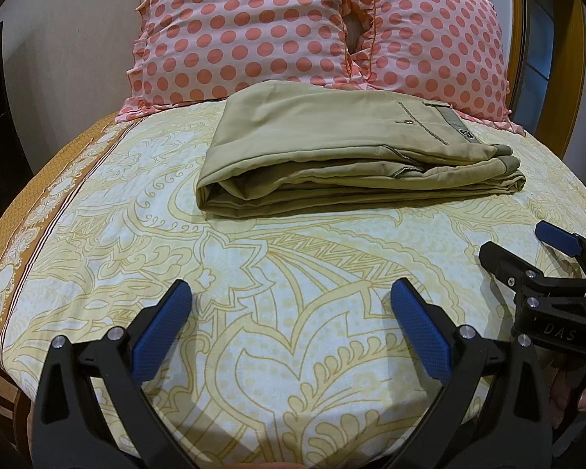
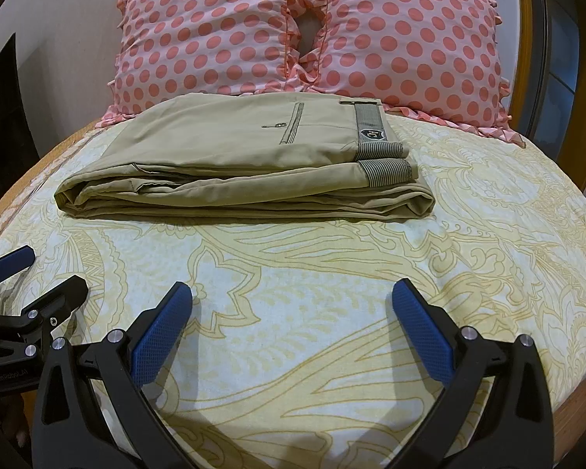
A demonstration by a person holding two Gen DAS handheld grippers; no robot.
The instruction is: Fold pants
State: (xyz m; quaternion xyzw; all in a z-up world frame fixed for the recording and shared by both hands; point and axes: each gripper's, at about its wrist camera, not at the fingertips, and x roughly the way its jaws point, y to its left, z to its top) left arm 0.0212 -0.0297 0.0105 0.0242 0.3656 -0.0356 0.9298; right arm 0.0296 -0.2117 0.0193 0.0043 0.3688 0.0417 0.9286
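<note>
The khaki pants point(image 1: 355, 148) lie folded into a thick stack of layers in the upper middle of the left wrist view, on the yellow patterned bedsheet point(image 1: 254, 273). Two pink pillows with coral dots point(image 1: 254, 27) stand just behind them at the top of the frame. In the right wrist view the pants point(image 2: 246, 164) sit in the middle, a bit to the left. Their striped grey waistband point(image 2: 375, 144) is on the right end of the stack, and a back pocket with a button is on top.

The left gripper point(image 1: 291, 293) is at the bottom of its view. Its blue fingers point(image 1: 164, 332) are spread wide with nothing between them. The right gripper point(image 2: 293, 293) looks the same, wide apart and holding nothing. Both are near the bottom of the frame, well apart from the pants. Each one peeks into the other's view at the side edge.

The folding looks about done. The stack is tidy, though the layers at the front edge do not line up all the way. If there is a next move, it is likely a small one: reach up to the pants and press or straighten the front edges. That needs a soft touch, so the stack does not slide open.
</note>
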